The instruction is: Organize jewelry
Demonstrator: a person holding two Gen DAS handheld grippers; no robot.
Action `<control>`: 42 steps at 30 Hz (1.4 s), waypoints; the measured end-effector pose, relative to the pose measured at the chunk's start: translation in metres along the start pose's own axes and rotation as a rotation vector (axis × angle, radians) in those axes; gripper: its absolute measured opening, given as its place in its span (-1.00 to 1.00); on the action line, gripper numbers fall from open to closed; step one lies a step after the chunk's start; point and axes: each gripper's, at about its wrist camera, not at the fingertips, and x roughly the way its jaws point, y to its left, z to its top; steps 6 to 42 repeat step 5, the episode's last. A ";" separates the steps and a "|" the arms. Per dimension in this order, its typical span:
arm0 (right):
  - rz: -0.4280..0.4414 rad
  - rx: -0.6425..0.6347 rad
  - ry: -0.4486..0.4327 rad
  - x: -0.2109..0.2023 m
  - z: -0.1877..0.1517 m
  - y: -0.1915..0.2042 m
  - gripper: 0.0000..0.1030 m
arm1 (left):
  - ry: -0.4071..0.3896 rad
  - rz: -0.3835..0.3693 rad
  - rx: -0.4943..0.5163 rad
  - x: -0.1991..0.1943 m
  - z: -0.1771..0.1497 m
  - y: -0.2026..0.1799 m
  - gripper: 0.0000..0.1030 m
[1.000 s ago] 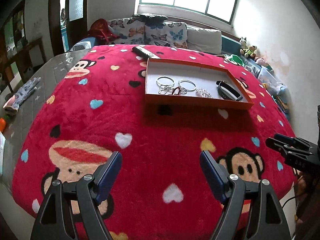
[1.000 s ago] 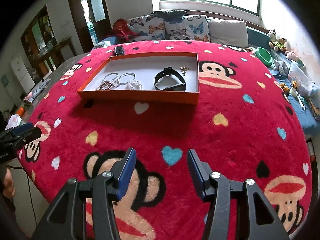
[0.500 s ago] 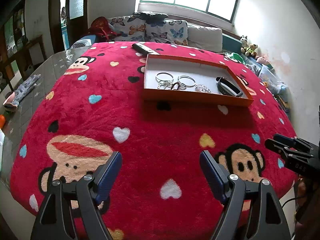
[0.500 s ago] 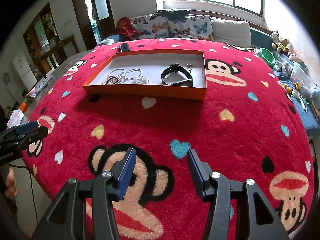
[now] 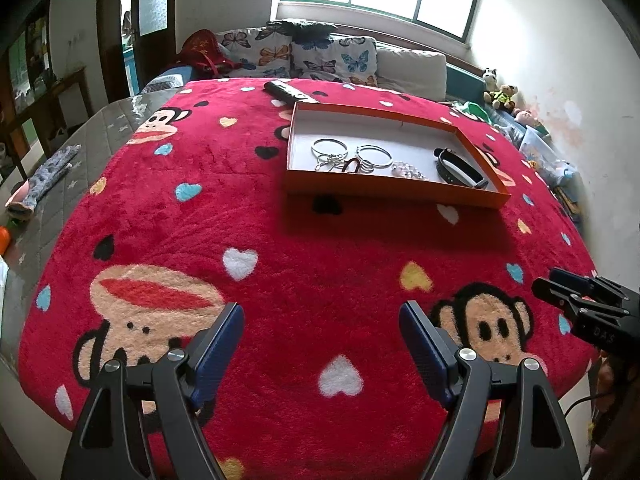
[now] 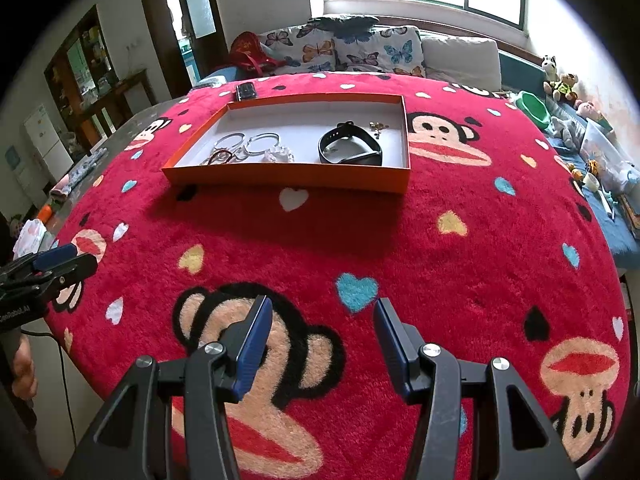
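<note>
An orange tray sits on the far half of the red monkey-print blanket. It holds silver bangles, a small tangle of rings, a clear bead bracelet, a black wristband and a small gold piece. My left gripper is open and empty above the blanket's near edge. My right gripper is open and empty there too, and shows at the right edge of the left wrist view.
A black remote lies just behind the tray. Butterfly cushions and a sofa line the back. Soft toys and clutter sit to the right. A grey quilted surface lies to the left.
Both grippers have drawn back and risen slightly from the tray, so it looks smaller and farther. Both stay open and empty. The items in the tray have not moved.
</note>
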 end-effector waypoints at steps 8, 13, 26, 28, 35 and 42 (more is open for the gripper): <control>-0.002 0.002 0.006 0.001 -0.002 -0.001 0.12 | 0.004 0.005 0.013 0.001 0.000 -0.001 0.65; -0.002 0.002 0.006 0.001 -0.002 -0.001 0.12 | 0.004 0.005 0.013 0.001 0.000 -0.001 0.65; -0.002 0.002 0.006 0.001 -0.002 -0.001 0.12 | 0.004 0.005 0.013 0.001 0.000 -0.001 0.65; -0.002 0.002 0.006 0.001 -0.002 -0.001 0.12 | 0.004 0.005 0.013 0.001 0.000 -0.001 0.65; -0.002 0.002 0.006 0.001 -0.002 -0.001 0.12 | 0.004 0.005 0.013 0.001 0.000 -0.001 0.65; -0.002 0.002 0.006 0.001 -0.002 -0.001 0.12 | 0.004 0.005 0.013 0.001 0.000 -0.001 0.65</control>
